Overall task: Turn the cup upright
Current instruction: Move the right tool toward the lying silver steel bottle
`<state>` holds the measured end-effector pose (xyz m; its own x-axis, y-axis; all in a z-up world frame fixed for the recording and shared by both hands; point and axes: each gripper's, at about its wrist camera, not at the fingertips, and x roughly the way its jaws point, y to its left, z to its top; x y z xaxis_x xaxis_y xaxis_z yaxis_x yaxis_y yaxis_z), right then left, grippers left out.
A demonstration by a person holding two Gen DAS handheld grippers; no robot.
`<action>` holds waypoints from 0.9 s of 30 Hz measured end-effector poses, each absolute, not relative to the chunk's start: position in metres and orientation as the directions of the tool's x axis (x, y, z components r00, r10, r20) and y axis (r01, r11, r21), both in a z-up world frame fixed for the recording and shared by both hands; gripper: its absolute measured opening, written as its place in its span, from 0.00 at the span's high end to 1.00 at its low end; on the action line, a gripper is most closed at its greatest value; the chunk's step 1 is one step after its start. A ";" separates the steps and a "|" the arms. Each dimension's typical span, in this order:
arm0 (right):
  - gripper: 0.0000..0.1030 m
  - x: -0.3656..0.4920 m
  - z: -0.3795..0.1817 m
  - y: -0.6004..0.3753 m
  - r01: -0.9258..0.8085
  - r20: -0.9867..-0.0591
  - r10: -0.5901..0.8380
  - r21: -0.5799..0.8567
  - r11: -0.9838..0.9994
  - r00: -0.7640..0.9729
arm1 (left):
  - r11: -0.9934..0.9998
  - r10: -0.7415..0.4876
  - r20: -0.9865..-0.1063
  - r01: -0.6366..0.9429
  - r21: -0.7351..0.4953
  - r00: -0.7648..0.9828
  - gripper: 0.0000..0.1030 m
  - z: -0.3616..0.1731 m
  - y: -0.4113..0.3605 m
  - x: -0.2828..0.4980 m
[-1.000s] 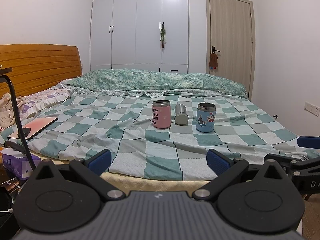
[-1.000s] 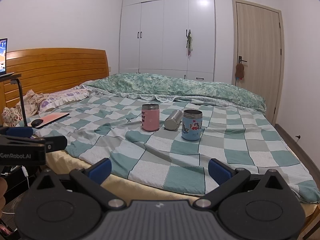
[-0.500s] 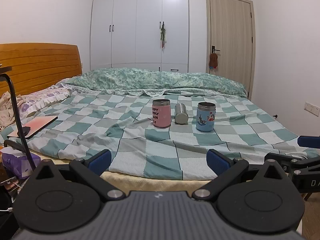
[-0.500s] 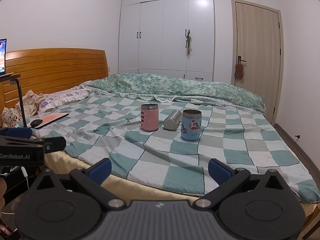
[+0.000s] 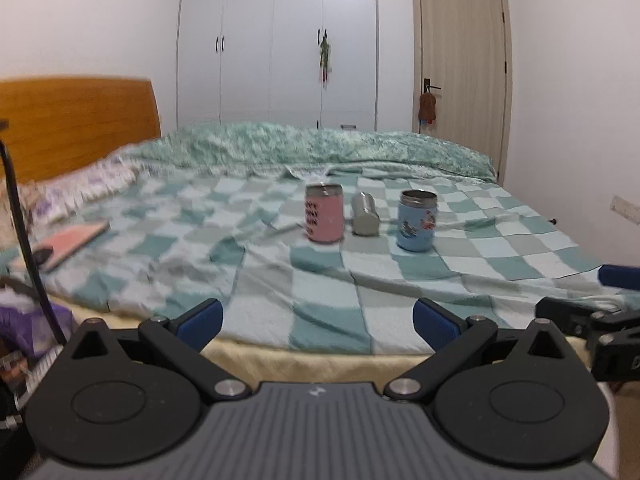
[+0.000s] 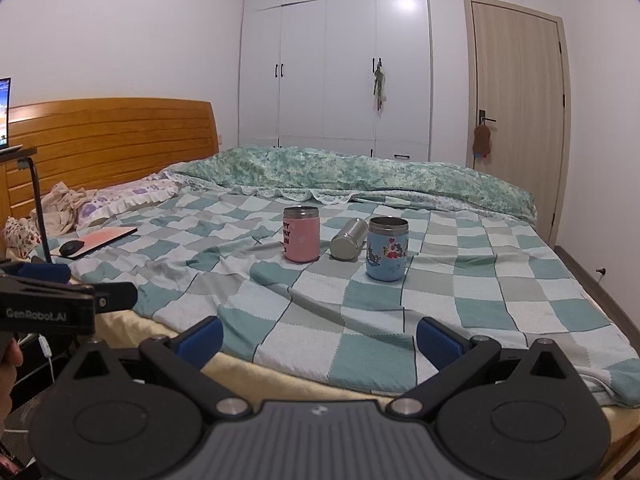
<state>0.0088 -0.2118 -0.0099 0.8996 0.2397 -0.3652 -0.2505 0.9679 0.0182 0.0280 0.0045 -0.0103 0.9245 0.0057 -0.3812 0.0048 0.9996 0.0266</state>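
A steel cup [image 5: 365, 214] [image 6: 349, 239] lies on its side on the checked bedspread, between an upright pink cup [image 5: 324, 213] [image 6: 301, 234] and an upright blue cup [image 5: 417, 220] [image 6: 387, 249]. My left gripper [image 5: 318, 320] is open and empty, at the near edge of the bed, well short of the cups. My right gripper [image 6: 320, 338] is open and empty, also at the near edge. Each gripper shows at the side of the other's view.
The bed [image 6: 500, 304] has a rumpled green quilt [image 6: 360, 172] at the far side and a wooden headboard [image 6: 112, 136] on the left. A pink notebook with a mouse [image 6: 100, 240] lies at the left. A stand pole [image 5: 24, 232] rises near left.
The left wrist view has blurred and shifted slightly closer to the bed. The right wrist view has edged forward a little. The cups have not moved.
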 end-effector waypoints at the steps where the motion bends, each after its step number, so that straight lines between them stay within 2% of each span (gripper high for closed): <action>1: 0.00 0.013 -0.011 -0.211 -0.253 -0.361 0.244 0.023 0.967 0.900 | 0.999 0.023 -0.370 -0.007 0.044 0.929 0.00 -0.013 0.004 0.034; 11: 0.00 0.087 -0.012 -0.205 -0.266 -0.351 0.267 0.052 0.962 0.897 | 0.992 0.005 -0.321 0.035 0.118 0.947 0.00 -0.022 -0.006 0.099; 21: 0.00 0.189 -0.002 -0.211 -0.297 -0.329 0.315 0.104 0.949 0.890 | 0.982 -0.144 -0.355 0.178 0.066 0.924 0.00 -0.017 -0.016 0.208; 27: 0.00 0.273 0.001 -0.214 -0.326 -0.315 0.362 0.164 0.931 0.877 | 0.968 -0.238 -0.393 0.252 -0.018 0.888 0.00 -0.021 -0.022 0.285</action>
